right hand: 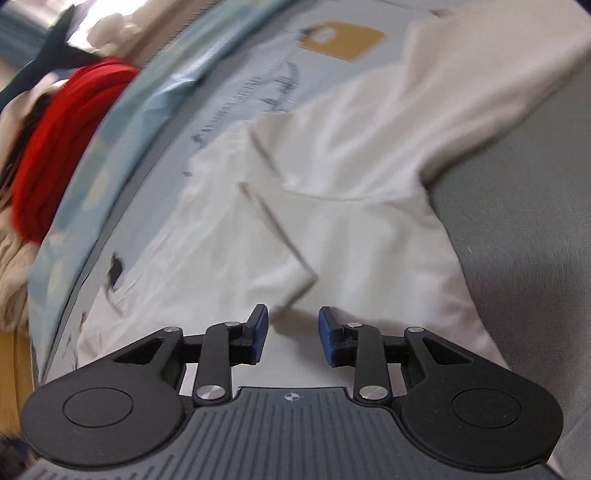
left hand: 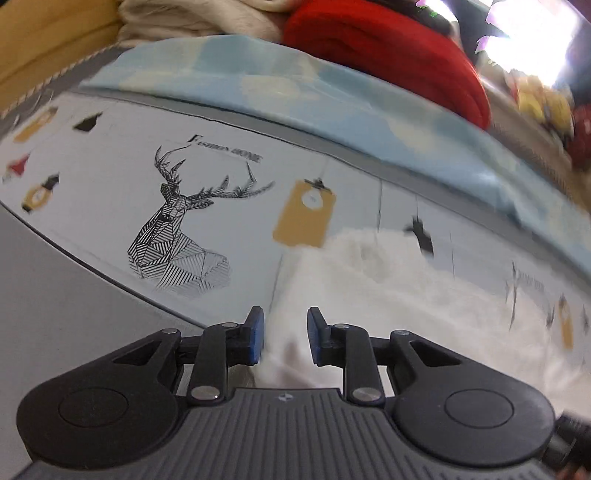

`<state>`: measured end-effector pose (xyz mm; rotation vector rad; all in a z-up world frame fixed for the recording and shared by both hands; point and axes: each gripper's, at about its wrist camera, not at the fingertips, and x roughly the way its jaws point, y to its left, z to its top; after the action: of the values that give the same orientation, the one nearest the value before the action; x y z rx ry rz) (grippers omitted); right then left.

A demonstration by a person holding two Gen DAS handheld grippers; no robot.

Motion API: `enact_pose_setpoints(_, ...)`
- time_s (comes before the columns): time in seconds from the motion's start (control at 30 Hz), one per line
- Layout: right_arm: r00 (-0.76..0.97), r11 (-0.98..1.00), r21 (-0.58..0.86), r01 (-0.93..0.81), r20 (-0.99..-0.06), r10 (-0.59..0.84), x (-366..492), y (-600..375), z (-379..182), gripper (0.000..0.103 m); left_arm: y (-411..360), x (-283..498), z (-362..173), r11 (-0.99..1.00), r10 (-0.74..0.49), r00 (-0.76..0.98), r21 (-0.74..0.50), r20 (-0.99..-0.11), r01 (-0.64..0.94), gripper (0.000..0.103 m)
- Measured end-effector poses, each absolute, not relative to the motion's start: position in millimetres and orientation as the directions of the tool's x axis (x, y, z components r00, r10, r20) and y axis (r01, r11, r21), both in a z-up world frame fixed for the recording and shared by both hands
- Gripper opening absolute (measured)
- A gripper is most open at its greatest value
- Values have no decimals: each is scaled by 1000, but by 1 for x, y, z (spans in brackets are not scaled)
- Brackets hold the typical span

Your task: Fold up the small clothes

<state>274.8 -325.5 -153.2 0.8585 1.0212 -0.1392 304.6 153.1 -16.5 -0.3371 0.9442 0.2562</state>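
A small white garment (right hand: 351,240) lies spread on a printed sheet (right hand: 258,85), with a folded flap whose corner ends just ahead of my right gripper (right hand: 293,336). That gripper hovers over the garment, open, with nothing pinched between its blue pads. In the left wrist view the same white garment (left hand: 388,295) is blurred and runs from the right down under my left gripper (left hand: 285,338). Its jaws stand apart, and the cloth's edge shows in the gap without the pads pressing on it.
The printed sheet (left hand: 110,177) carries a black deer drawing (left hand: 177,236) and tan tags. Behind it lie a pale blue cloth (left hand: 295,88), a folded red cloth (left hand: 388,51) and cream fabric (left hand: 177,18). Grey bedding (right hand: 524,203) borders the garment on the right.
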Motion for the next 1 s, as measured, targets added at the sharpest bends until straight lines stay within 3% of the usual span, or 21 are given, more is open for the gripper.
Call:
enact_pose_setpoints(0.07,556,686,559,466,-788,265,280,-323,-152,30,159,311,-14,914,93,575,-160,-813,-373,27)
enact_pose_setpoints(0.13,564,731,508,455,-800,206,287,-319,-148,12,159,319,-12,916,121,578,-134,-807,-379,27)
enact_pose_setpoints(0.23,554,761,466,452,-815,169,293,-315,-148,4,164,323,-12,906,97,573,-166,-814,-389,27)
enact_pose_setpoints(0.33,610,786,460,413,-781,136,291,-309,-130,3,168,326,-18,907,84,564,-172,-821,-384,27)
enact_pose_setpoints(0.43,804,799,535,273,-583,116,275,-309,-79,3,171,323,-17,901,69,567,-192,-821,-388,27)
enact_pose_setpoints(0.5,893,837,493,239,-450,10,259,-315,-47,3,171,323,-19,897,53,566,-211,-822,-389,27)
enact_pose_setpoints(0.53,884,830,475,291,-466,-43,257,-325,-45,3,170,323,-21,897,45,564,-215,-825,-386,27)
enact_pose_setpoints(0.6,789,781,439,445,-604,-111,263,-351,-67,3,166,326,-29,902,22,555,-224,-832,-370,28)
enact_pose_setpoints(0.7,676,699,430,571,-730,-102,264,-379,-102,3,164,330,-42,887,-35,546,-278,-837,-369,28)
enact_pose_setpoints(0.87,717,761,408,505,-690,-105,269,-378,-89,3,156,338,-55,869,-109,577,-359,-810,-340,36)
enact_pose_setpoints(1.0,704,765,401,503,-703,-94,270,-377,-90,3,144,348,-71,871,-141,570,-375,-809,-317,37)
